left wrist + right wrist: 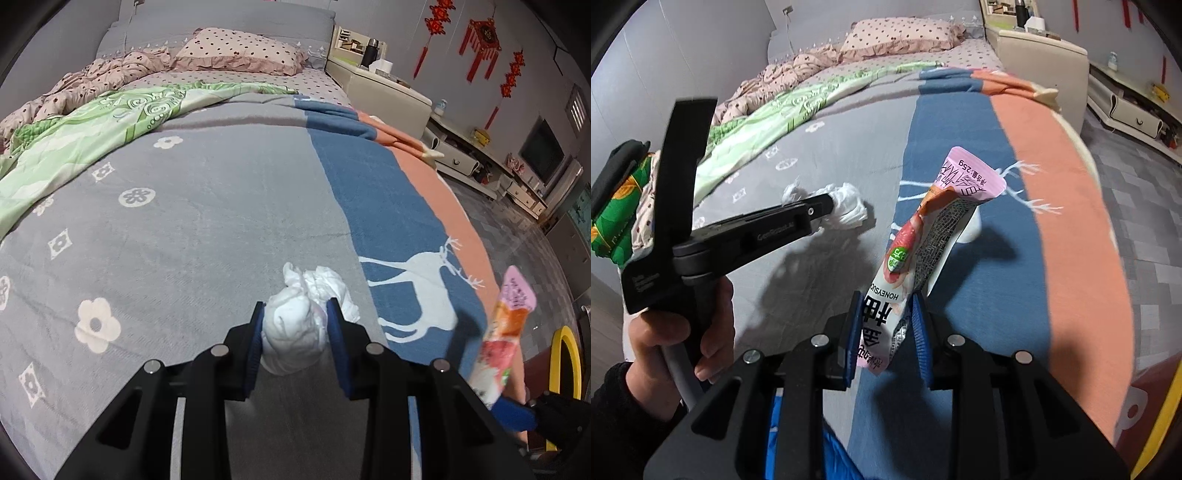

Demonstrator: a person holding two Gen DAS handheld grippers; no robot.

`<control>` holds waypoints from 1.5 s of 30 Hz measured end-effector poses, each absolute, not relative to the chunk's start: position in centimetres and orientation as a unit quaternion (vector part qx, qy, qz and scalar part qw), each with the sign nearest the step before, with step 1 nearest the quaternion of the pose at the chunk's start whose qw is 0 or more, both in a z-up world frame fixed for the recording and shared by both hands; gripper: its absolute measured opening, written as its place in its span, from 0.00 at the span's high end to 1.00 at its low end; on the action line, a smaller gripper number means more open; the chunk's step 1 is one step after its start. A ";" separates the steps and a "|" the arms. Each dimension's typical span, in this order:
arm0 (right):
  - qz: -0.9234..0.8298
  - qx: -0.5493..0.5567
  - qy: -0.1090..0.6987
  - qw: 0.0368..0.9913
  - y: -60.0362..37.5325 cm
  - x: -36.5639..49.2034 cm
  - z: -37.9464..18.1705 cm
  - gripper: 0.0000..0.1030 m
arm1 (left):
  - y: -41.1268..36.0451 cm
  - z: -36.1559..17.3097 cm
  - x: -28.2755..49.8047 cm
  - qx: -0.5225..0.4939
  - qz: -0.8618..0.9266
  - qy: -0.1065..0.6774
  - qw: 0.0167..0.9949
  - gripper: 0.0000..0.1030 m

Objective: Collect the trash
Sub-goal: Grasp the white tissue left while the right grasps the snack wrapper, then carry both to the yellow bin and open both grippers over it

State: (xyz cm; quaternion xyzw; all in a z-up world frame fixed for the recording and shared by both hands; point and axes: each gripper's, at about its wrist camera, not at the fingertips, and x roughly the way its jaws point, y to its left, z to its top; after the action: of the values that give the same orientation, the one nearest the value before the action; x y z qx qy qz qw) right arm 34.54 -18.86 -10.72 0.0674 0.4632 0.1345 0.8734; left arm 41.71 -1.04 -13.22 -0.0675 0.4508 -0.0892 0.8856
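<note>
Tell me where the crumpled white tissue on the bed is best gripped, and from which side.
Grip the crumpled white tissue across its bulky rounded middle, coming in low along the gray blanket from the near edge, as the left claw does, its pads on either flank. The loose thin folds at the far end would likely tear or slip. The right claw is shut on the snack wrapper.

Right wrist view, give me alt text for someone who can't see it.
The right tool grips a pink snack wrapper above a gray, blue and orange blanket on a bed. To its left, the hand-held left tool closes on a crumpled white tissue lying on the blanket.
</note>
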 end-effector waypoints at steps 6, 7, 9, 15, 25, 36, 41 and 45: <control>0.125 0.086 0.435 0.887 -22.1 31.5 -6.7 0.75 | -1.7 -10.0 39.4 -0.064 -0.092 0.436 0.893 0.70; 0.124 0.088 0.430 0.890 -22.5 30.9 -6.1 0.75 | -1.9 -9.4 39.0 -0.063 -0.093 0.433 0.895 0.70; 0.119 0.093 0.418 0.896 -23.5 29.7 -4.6 0.75 | -2.4 -8.0 38.0 -0.058 -0.093 0.423 0.900 0.70; 0.105 0.107 0.373 0.916 -27.0 25.8 0.3 0.75 | -4.5 -3.2 34.7 -0.050 -0.107 0.394 0.911 0.70; 0.073 0.113 0.312 0.941 -32.7 19.4 6.6 0.75 | -9.1 3.6 29.5 -0.046 -0.158 0.349 0.923 0.70; 0.024 0.136 0.246 0.959 -41.0 13.6 12.9 0.75 | -16.1 9.1 25.0 -0.028 -0.227 0.306 0.924 0.70; -0.005 0.137 0.231 0.963 -44.9 11.4 14.6 0.75 | -19.7 10.1 24.0 -0.024 -0.260 0.301 0.917 0.69; -0.027 0.147 0.233 0.961 -48.1 10.3 14.5 0.75 | -22.7 9.9 23.9 -0.019 -0.280 0.306 0.910 0.69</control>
State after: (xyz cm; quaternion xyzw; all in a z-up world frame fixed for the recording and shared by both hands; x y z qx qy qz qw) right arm 10.30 -48.07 14.51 0.1468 0.2326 -0.0267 0.9611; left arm 23.87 -22.70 9.92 -0.0193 0.3057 -0.2799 0.9099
